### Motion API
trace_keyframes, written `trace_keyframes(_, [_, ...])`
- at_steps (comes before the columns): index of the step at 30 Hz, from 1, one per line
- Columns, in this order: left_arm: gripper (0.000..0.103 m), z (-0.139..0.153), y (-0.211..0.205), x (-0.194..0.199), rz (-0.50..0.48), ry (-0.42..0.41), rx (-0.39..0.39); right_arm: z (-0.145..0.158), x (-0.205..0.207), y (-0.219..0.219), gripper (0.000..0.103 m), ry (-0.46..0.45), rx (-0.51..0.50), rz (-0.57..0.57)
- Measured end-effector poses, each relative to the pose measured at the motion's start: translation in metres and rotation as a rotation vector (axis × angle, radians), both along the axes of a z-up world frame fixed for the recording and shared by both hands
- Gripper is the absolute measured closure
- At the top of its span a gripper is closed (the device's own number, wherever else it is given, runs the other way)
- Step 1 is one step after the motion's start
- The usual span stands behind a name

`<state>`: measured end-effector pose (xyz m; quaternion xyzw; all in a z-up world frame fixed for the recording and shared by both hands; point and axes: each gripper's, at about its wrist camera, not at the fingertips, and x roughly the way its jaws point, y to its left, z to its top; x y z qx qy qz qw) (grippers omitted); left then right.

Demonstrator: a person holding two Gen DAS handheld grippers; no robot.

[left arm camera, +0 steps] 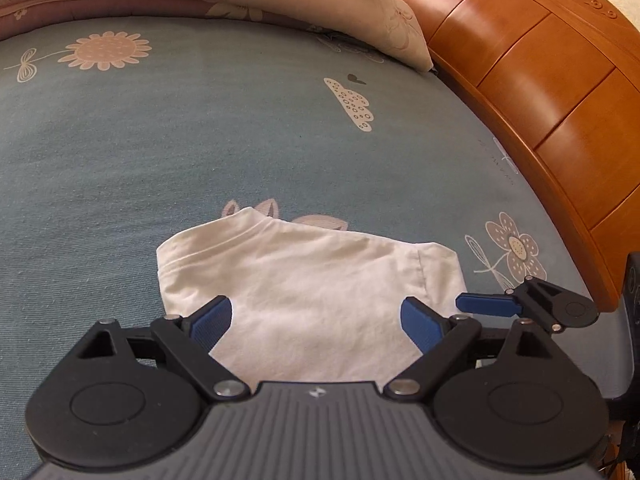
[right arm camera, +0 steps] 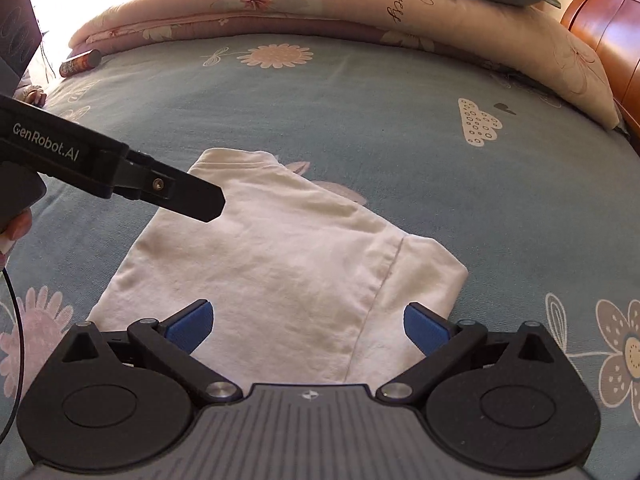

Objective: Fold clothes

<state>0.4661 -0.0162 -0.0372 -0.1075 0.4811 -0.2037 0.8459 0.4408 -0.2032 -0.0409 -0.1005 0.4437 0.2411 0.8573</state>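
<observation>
One white shirt (right arm camera: 276, 264) folded on bed sheet (right arm camera: 360, 112); your left gripper (left arm camera: 316, 320) and right gripper (right arm camera: 308, 326) spread, apparently gripping nothing; no containers

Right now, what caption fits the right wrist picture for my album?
Open right gripper above a folded white shirt on a flowery blue bedsheet, left gripper alongside.

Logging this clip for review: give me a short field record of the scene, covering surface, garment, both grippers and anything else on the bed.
surface: bed sheet, blue-grey with flower print
garment: white T-shirt, partly folded, lying flat
left gripper: open, over the shirt, holding nothing
right gripper: open, over the shirt's near edge, holding nothing
bedding: folded quilt along the far side
other: small cylindrical can by the quilt
headboard: orange wood
</observation>
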Motion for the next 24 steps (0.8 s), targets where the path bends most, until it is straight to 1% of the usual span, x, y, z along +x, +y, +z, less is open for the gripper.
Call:
trace_keyframes(2, [0.012, -0.010, 0.001, 0.004, 0.019, 0.022, 0.001, -0.009, 0.005, -0.002, 0.000, 0.009, -0.009, -0.004])
trace_keyframes(4, [0.012, -0.014, 0.004, 0.006, 0.035, 0.028, -0.002, -0.007, 0.003, -0.004, 0.000, 0.000, -0.009, -0.003])
trace_keyframes(7, [0.012, 0.000, 0.005, 0.007, 0.007, -0.030, 0.004, 0.000, 0.004, -0.007, 0.000, -0.026, 0.005, -0.004])
trace_keyframes(10, [0.012, 0.001, 0.001, 0.020, -0.028, -0.050, 0.007, 0.001, 0.014, -0.001, 0.000, -0.057, -0.014, 0.020])
trace_keyframes(11, [0.012, -0.001, -0.001, 0.024, -0.031, -0.054, 0.016, 0.000, 0.019, 0.002, 0.000, -0.066, -0.025, 0.030])
trace_keyframes(13, [0.012, -0.008, -0.006, 0.033, -0.034, -0.060, 0.036, -0.006, 0.029, 0.007, 0.000, -0.050, -0.035, 0.023])
trace_keyframes(16, [0.012, -0.029, -0.003, 0.043, 0.004, -0.012, 0.069, -0.013, 0.035, 0.006, 0.000, -0.016, -0.008, -0.015])
trace_keyframes(17, [0.012, -0.029, 0.000, 0.042, 0.014, -0.018, 0.061, -0.011, 0.032, 0.005, 0.000, -0.021, -0.005, -0.025])
trace_keyframes(20, [0.012, -0.013, 0.005, 0.031, 0.027, -0.044, 0.020, -0.004, 0.021, 0.003, 0.000, -0.038, -0.003, -0.038])
trace_keyframes(21, [0.012, -0.007, 0.005, 0.025, 0.021, -0.058, 0.019, 0.000, 0.015, 0.001, 0.000, -0.039, 0.001, -0.041])
trace_keyframes(24, [0.012, 0.007, 0.000, 0.003, -0.014, -0.080, 0.055, 0.008, 0.001, -0.003, 0.000, -0.026, 0.008, -0.045])
